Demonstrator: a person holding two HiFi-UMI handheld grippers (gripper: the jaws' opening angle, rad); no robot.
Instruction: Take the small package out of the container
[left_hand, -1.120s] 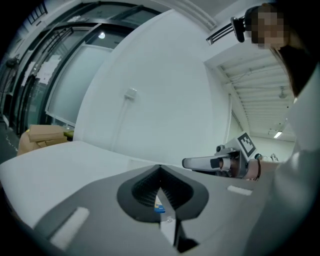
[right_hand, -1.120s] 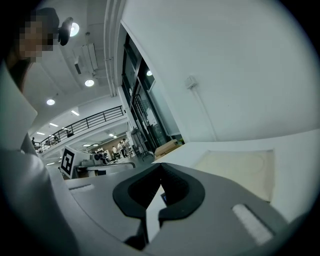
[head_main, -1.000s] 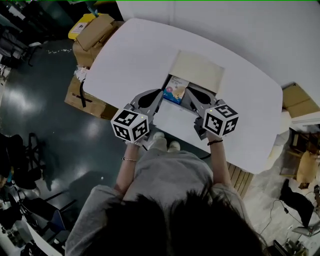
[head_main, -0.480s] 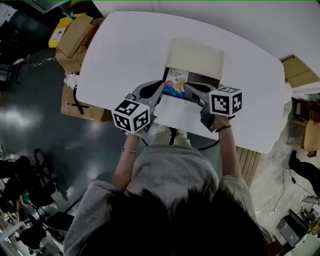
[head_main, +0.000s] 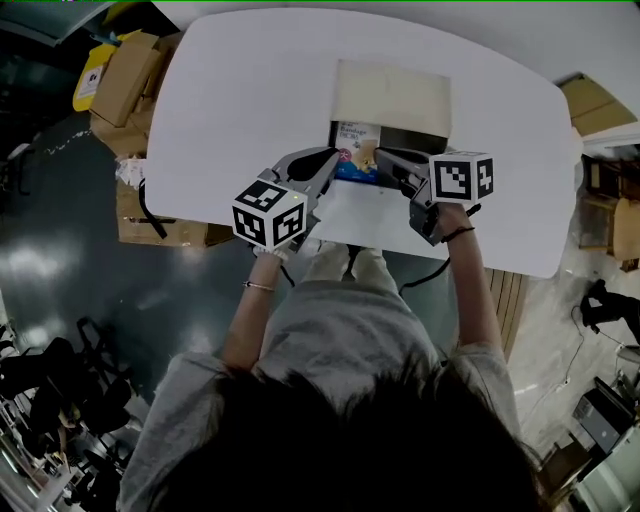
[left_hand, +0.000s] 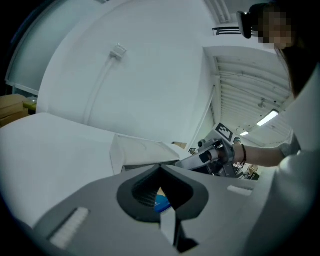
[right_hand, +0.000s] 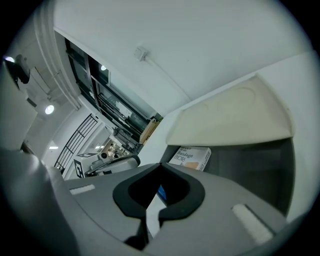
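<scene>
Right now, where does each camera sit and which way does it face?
Head view: person's head, steeply down on white table, container; hair, arms, left claw, right claw show.
Left gripper view: on left claw, facing forward-right; its closed jaws show.
Right gripper view: on right claw, facing leftward at bandage box; closed jaws show.
Shared: both gripper views show container, other claw.

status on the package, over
Left gripper, right gripper shut on package. Package at container front, not out yet. Nothing blocking.
</scene>
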